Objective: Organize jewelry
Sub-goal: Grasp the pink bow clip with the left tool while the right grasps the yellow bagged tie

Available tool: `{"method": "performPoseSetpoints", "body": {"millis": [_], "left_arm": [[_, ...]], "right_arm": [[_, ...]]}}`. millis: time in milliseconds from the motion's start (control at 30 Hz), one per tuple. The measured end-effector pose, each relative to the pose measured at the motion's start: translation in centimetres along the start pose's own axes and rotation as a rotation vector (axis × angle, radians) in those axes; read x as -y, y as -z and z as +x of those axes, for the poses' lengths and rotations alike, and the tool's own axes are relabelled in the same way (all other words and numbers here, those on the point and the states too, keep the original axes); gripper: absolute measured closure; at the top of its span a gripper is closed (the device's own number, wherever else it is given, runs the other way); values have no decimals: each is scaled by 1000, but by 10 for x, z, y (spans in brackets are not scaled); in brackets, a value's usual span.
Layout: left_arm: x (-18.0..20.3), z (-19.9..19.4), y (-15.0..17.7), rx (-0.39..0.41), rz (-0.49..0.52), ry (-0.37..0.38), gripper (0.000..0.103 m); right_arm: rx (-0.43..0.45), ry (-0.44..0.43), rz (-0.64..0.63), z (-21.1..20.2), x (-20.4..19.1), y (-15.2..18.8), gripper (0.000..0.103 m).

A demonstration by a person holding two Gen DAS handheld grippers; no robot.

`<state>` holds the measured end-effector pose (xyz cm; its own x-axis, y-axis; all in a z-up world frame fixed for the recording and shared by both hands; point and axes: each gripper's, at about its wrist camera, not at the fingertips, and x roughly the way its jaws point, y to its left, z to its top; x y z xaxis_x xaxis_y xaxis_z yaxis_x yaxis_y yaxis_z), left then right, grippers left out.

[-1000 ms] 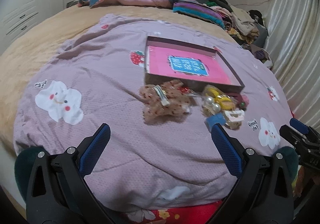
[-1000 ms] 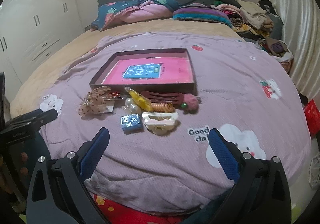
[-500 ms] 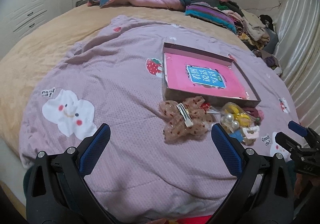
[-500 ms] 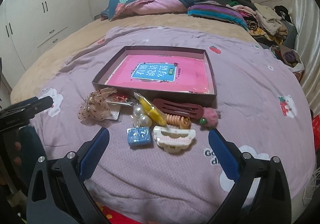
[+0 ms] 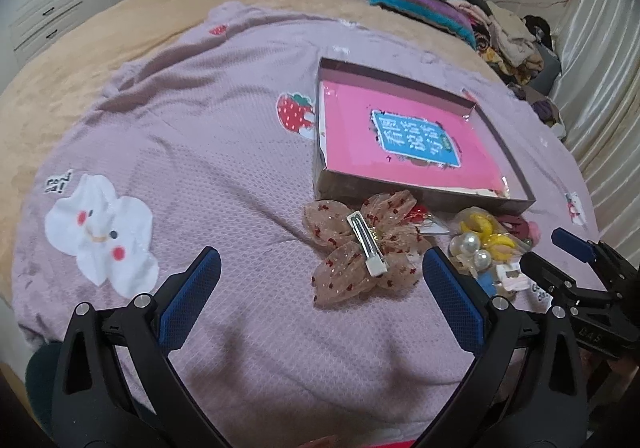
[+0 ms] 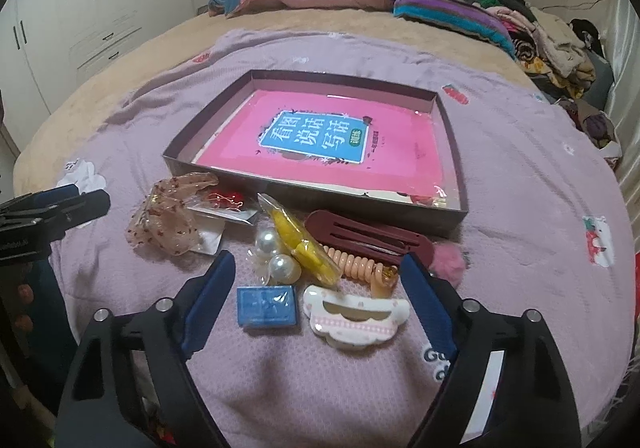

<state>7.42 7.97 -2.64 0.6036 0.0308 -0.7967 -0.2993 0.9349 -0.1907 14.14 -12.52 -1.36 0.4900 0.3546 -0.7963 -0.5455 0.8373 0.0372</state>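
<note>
A: Left wrist view. Report.

B: The left hand-held gripper [image 5: 320,284] is spread wide and holds nothing. It hangs low over the lilac blanket [image 5: 200,136], whose near edge falls off the bed just under it. The mesh bow clip [image 5: 362,248] lies between the 2 finger lines, nearer the right finger, close in front of the box tray [image 5: 420,196]. Its near wall stands just behind the bow. Bare blanket runs to the left. The right hand-held gripper [image 5: 560,256] shows at the right edge.

A: Right wrist view?

B: The right hand-held gripper [image 6: 316,288] is also wide open and empty. Between its fingers lie the blue block [image 6: 267,306] and the white claw clip [image 6: 354,318]. Behind them sit 2 pearl balls [image 6: 276,254], a yellow piece [image 6: 304,244], a coil hair tie [image 6: 360,264] and the maroon clip [image 6: 368,236], which lies close to the tray's front wall. A pink pompom [image 6: 448,260] lies by the right finger. Open blanket lies right of the tray.
</note>
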Motion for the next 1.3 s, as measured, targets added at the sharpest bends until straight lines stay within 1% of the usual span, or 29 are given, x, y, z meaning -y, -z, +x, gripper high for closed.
{"method": "performPoseSetpoints", "body": {"millis": [67,200,333,367,433,500,533,600,633,667,767,833,900,967,1033,1167,1200,1233,1267,1300], "left_arm": [[1,9,-2,-19,-6,4,8],[2,31,-4,-72,-17,38,8],[3,46,-5,-99,-36,52,8],[2,49,-5,-105,-45,55,8],[2,52,-5,-113,-61,86,8],[2,56,-5,-119,-70,100,8],[2,58,-5,-126,-78,111,8],[1,62,-6,-136,-99,138,8],[1,63,-6,-137,-102,143,8],[2,64,-6,-137,-101,146,8],[4,66,-4,-151,-99,160,11],[4,67,-3,-158,-96,161,16],[5,67,-2,-164,-89,162,19],[5,68,-1,-165,-85,153,27],[4,67,-1,-164,-85,156,44],[0,61,0,-146,-90,169,59],[-2,58,0,-136,-91,176,67],[-3,55,0,-127,-89,170,71],[-3,52,-1,-119,-84,164,72],[-4,48,-1,-107,-80,159,76]], "right_arm": [[-5,-2,-1,8,2,-1,25],[-23,-9,-4,20,5,-5,33],[-40,-22,-20,31,4,-7,40],[-45,-25,-25,34,3,-7,43],[-54,-33,-37,39,3,-8,48],[-64,-34,-46,44,3,-7,58],[-68,-43,-51,46,3,-6,61],[-61,-59,-56,47,2,-6,72],[-56,-62,-61,46,1,-6,72],[-53,-64,-65,45,1,-5,75],[-36,-81,-66,39,1,-3,80],[-21,-90,-57,33,2,-2,82],[-3,-101,-43,26,5,-1,89],[10,-109,-34,19,5,-1,89],[25,-112,-36,13,5,-1,90],[41,-119,-31,4,6,-1,92],[45,-120,-31,3,5,-2,92],[51,-123,-30,0,5,-2,92],[55,-127,-30,-2,4,-2,92],[62,-132,-32,-5,2,-3,92]]}}
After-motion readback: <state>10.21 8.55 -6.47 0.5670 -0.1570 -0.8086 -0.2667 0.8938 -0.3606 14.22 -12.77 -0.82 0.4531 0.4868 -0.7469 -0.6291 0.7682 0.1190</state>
